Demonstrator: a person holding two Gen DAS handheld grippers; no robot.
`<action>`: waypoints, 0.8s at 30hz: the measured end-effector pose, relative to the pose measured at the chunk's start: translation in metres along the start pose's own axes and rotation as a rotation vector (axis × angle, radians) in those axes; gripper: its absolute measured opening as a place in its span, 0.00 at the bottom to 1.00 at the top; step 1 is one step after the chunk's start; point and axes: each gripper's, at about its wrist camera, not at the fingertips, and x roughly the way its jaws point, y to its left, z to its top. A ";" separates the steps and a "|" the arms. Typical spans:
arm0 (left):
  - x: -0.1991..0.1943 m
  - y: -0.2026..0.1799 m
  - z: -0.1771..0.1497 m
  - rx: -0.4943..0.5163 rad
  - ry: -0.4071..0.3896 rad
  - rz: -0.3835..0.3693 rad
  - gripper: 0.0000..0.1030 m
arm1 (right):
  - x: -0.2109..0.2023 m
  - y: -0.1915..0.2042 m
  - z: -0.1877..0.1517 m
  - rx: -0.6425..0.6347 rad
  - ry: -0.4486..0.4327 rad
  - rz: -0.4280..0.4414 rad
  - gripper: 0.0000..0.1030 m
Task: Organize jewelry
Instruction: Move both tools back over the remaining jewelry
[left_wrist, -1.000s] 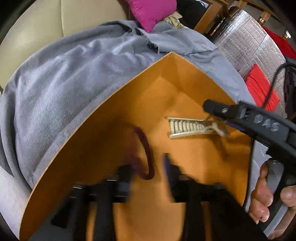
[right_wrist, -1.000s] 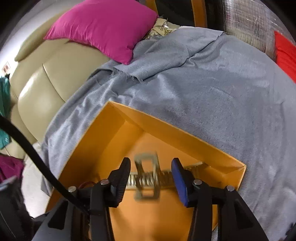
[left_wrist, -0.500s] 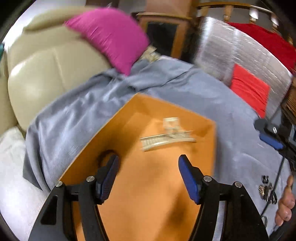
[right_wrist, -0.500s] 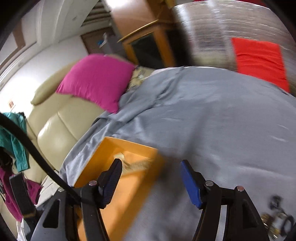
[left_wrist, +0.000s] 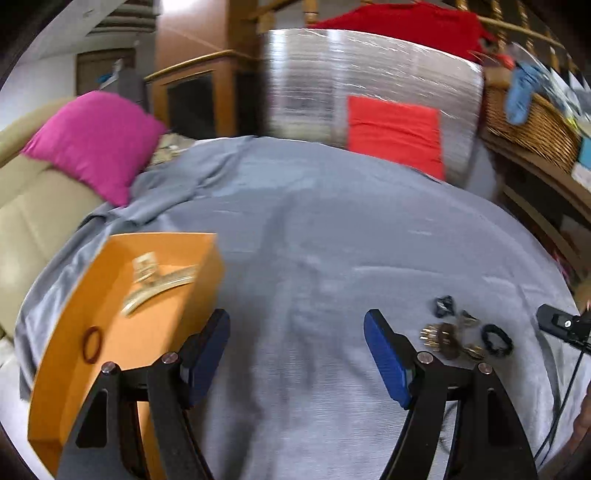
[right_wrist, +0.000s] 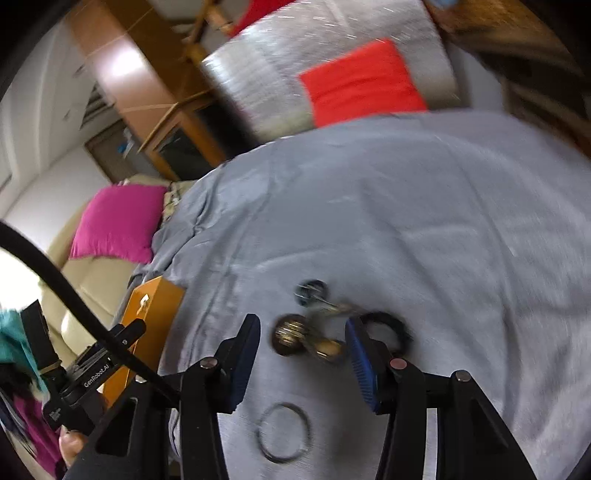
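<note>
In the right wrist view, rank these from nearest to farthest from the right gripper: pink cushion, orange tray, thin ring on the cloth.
From the right gripper:
1. Thin ring, just below the fingers on the grey cloth.
2. Orange tray, off to the left.
3. Pink cushion, far left on the sofa.

A grey cloth covers the bed. At its far left corner a pink pillow leans on a beige sofa. Beyond the far edge stands a silver foil-wrapped bundle with a red pad against it. A wicker basket sits on a wooden shelf at the right.
</note>
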 end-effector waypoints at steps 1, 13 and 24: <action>0.003 -0.008 0.000 0.011 0.004 -0.016 0.73 | 0.001 -0.013 -0.001 0.036 0.011 0.005 0.50; 0.062 -0.090 -0.016 0.115 0.192 -0.257 0.72 | 0.014 -0.074 0.005 0.170 0.093 -0.010 0.50; 0.088 -0.104 -0.016 0.135 0.273 -0.351 0.43 | 0.029 -0.082 0.003 0.165 0.148 -0.038 0.50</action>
